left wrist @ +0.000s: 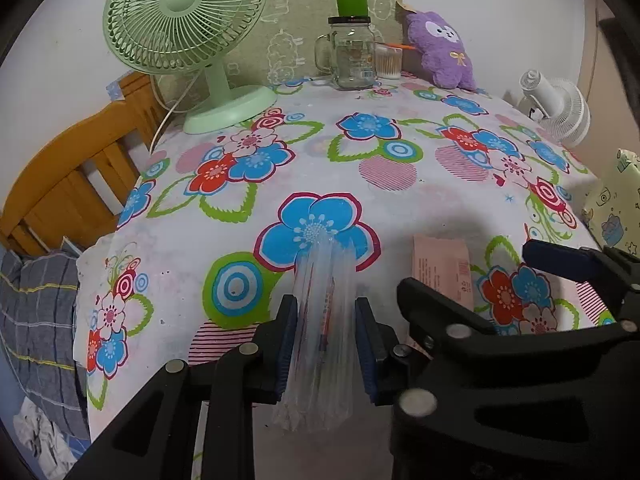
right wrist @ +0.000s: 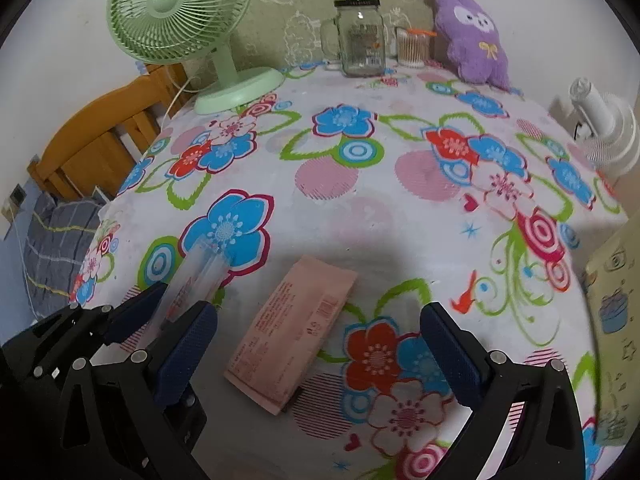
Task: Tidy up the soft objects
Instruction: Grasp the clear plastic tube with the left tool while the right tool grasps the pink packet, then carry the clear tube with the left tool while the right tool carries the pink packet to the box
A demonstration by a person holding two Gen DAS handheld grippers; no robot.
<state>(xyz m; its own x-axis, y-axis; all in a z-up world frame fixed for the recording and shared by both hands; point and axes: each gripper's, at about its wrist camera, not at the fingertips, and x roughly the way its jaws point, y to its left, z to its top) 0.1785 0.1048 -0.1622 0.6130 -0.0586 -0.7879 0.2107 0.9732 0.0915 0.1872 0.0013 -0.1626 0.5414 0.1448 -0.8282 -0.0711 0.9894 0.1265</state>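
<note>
My left gripper [left wrist: 326,340] is shut on a clear plastic packet [left wrist: 324,320] with red print, held just above the floral tablecloth [left wrist: 400,216]; the packet also shows in the right wrist view [right wrist: 192,276]. My right gripper [right wrist: 320,344] is open, its jaws wide apart on either side of a flat pink packet [right wrist: 296,328] that lies on the cloth; the pink packet also shows in the left wrist view [left wrist: 444,268]. A purple plush toy [left wrist: 444,52] leans against the back wall at the far right.
A green desk fan [left wrist: 188,40] stands back left. A glass jar mug [left wrist: 352,52] with a green cup on top and a cotton swab cup [left wrist: 388,62] stand at the back. A white fan [left wrist: 560,108] lies at the right edge. A wooden chair [left wrist: 80,176] stands at the left.
</note>
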